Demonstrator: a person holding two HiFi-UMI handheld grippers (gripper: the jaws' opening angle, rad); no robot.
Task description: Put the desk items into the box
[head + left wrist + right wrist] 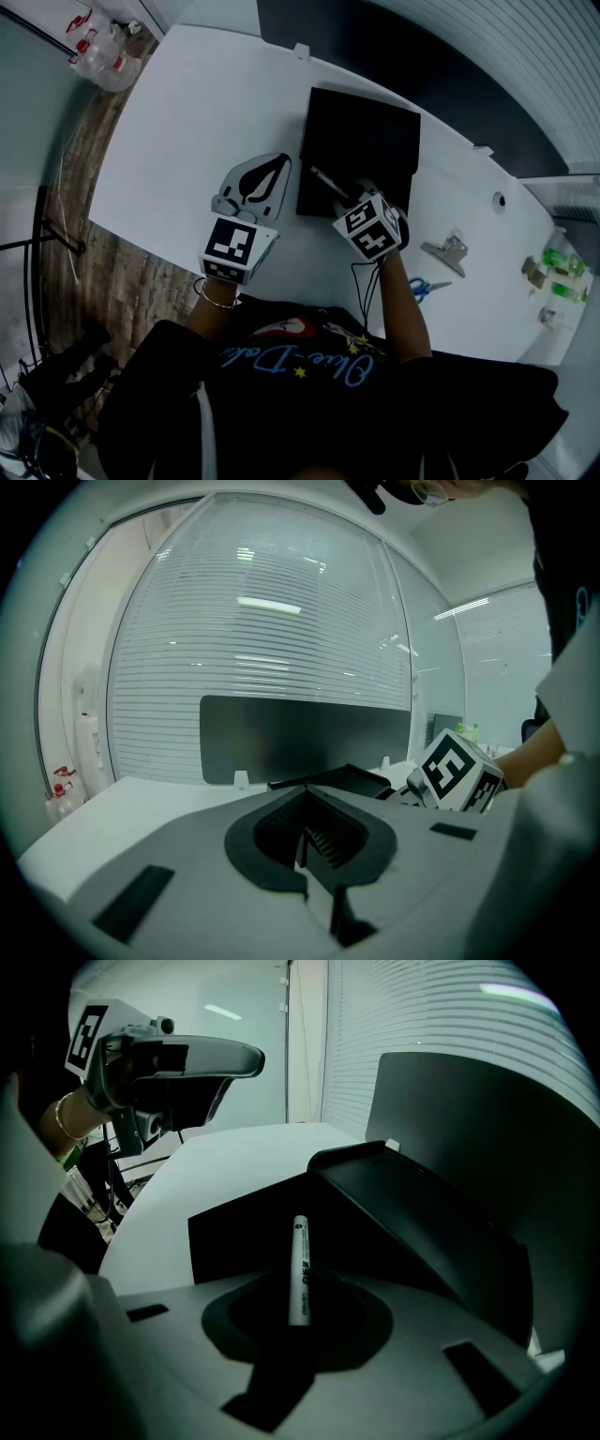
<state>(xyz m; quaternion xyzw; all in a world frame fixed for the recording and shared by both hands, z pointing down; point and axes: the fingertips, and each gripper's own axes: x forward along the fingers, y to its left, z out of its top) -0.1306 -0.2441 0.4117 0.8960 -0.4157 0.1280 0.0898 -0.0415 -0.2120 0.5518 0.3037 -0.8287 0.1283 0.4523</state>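
Right gripper (298, 1314): clamped on a white marker pen (299, 1260), black box (370, 141) just ahead.
Left gripper (305, 850): jaws together, empty.
Remaining: binder clip (447, 253) and scissors (425, 287), right of the right gripper.

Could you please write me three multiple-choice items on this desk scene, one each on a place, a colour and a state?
1. Where does the binder clip lie?
A in the box
B on the desk, to the right of the box
C on the floor

2. What colour is the box?
A white
B black
C red

3. What is the right gripper doing?
A holding a pen
B standing open and empty
C holding a stapler

Answers:
1 B, the head view shows the clip on the white desktop, apart from the box.
2 B, its walls and lid are black in every view.
3 A, the pen stands up from between its jaws.
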